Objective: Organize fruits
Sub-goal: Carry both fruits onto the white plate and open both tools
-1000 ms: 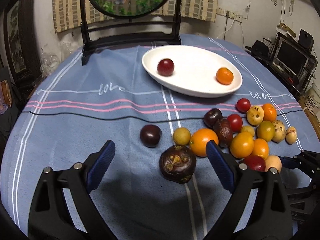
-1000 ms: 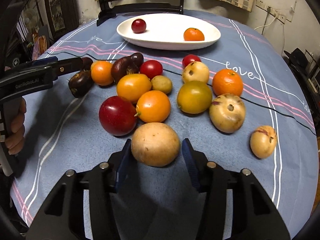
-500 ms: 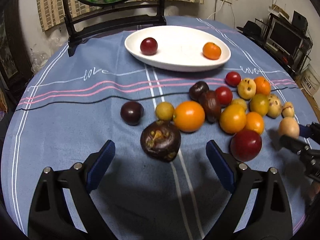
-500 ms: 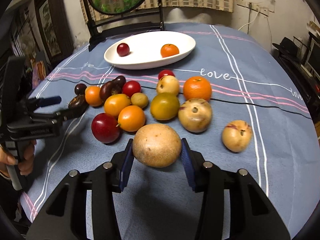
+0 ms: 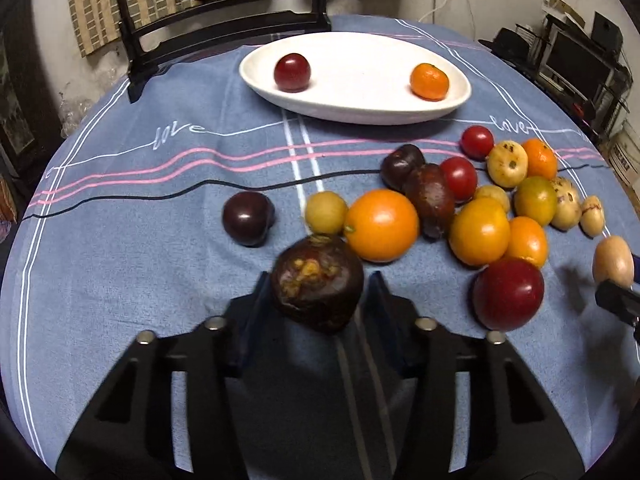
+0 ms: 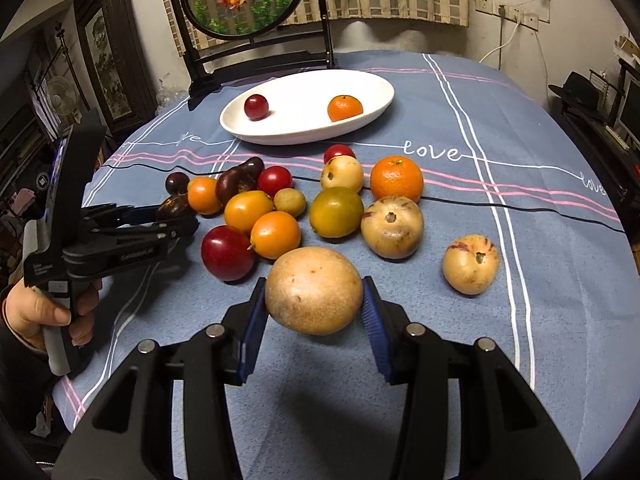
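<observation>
Pick-up stage of the fruit sorting, both hands engaged. The left gripper [image 5: 318,300] has its jaws closing around a dark fruit [image 5: 318,284] with a yellowish scarred patch; the pads stand at its sides, though whether it is lifted off the cloth cannot be told. The right gripper [image 6: 314,306] has its jaws clamped on a tan fruit [image 6: 314,290], which appears raised clear of the worktop [image 6: 540,208]. The remaining fruits, among them an orange [image 6: 396,178], a red plum [image 6: 227,253] and a speckled yellow one [image 6: 392,226], lie clustered on the blue cloth between the grippers and the white dish [image 6: 372,94]. The dish, at the far side, holds only a red fruit [image 6: 256,107] and a small orange [image 6: 345,107], well apart. The next move probably calls for carrying each held fruit over the cluster to the dish, high enough not to knock its neighbours, and setting it down beside its likeness before letting go.
</observation>
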